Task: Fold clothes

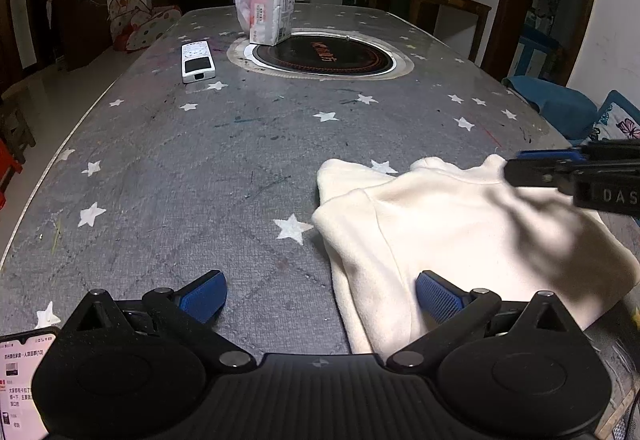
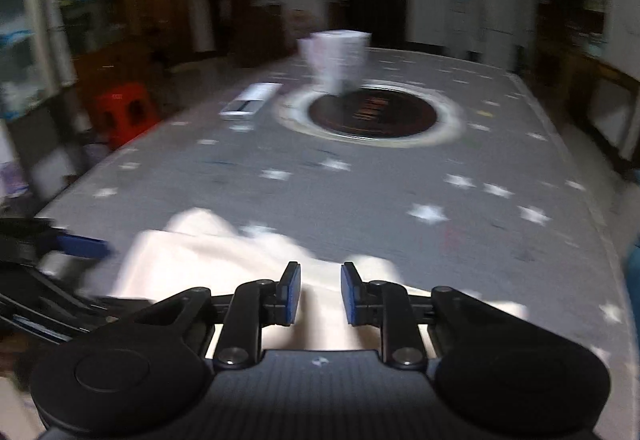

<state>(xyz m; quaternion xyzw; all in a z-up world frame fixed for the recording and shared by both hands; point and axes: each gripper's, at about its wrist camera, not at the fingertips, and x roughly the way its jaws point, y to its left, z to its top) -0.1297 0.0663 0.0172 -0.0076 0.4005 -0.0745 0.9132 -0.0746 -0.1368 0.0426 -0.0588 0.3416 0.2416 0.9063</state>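
Garment: cream fleece top (image 1: 460,236) lies rumpled on the near right part of the desk (image 1: 224,168), one sleeve or flap doubled over the body, so a fold seems begun but not tidy.
Left tongs: left tongs (image 1: 320,298) hover low at the garment's near left edge, spread wide, one blue pad over bare desk and the other over fleece; they hold nothing. My guess is they wait there to pin or lift that edge.
Right tongs: right tongs (image 2: 320,294) point down over the cloth's far right side, pads narrowed to a small gap. Whether any fleece is pinched between them I cannot tell; the wrist view is smeared by motion.
Phone: a lit phone (image 1: 20,380) rests at the near left corner, clear of the work.
Remote: white remote (image 1: 197,61) sits further up the desk, well apart from the garment.
Hotplate: round dark inset (image 1: 324,54) in the desk's middle, beyond the folding area.
Tissue pack: white pack (image 1: 272,12) stands at the inset's far left rim, leaving the near half free for folding.
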